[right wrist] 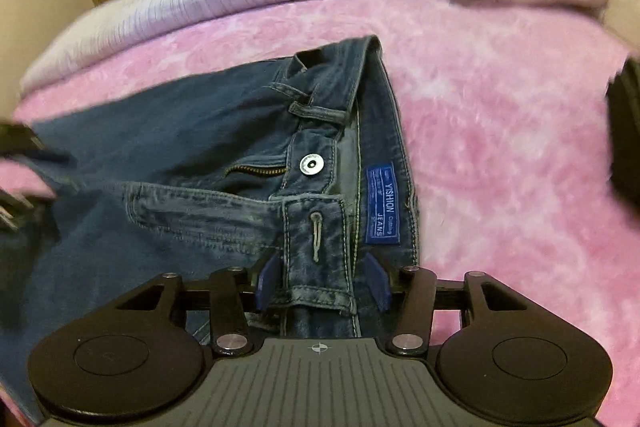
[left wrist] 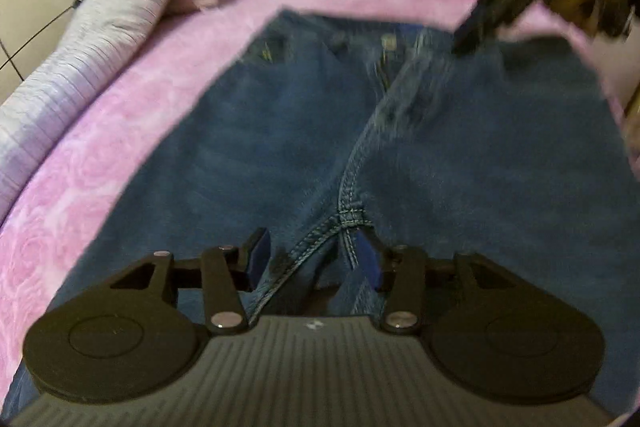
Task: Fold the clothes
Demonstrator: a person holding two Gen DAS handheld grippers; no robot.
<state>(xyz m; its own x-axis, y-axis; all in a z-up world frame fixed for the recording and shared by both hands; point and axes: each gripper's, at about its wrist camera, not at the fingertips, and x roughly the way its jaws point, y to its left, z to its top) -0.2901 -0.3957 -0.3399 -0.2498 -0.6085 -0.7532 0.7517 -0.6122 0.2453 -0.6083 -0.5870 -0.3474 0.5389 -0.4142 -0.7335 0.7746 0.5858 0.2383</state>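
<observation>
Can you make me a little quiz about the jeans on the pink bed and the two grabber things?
1. True or false: the jeans are already folded into a neat small stack.
2. What does the right gripper have between its open fingers? A) the waistband by the buttonhole B) a sock C) the grey blanket
3. Fill in: the left gripper hovers over the seam where the two ___ meet.

Key
1. False. They lie spread out on the pink blanket, fly unbuttoned.
2. A. The waistband sits between the blue pads, which do not press on it.
3. Legs. Its fingers stand apart around the crotch seam.
</observation>
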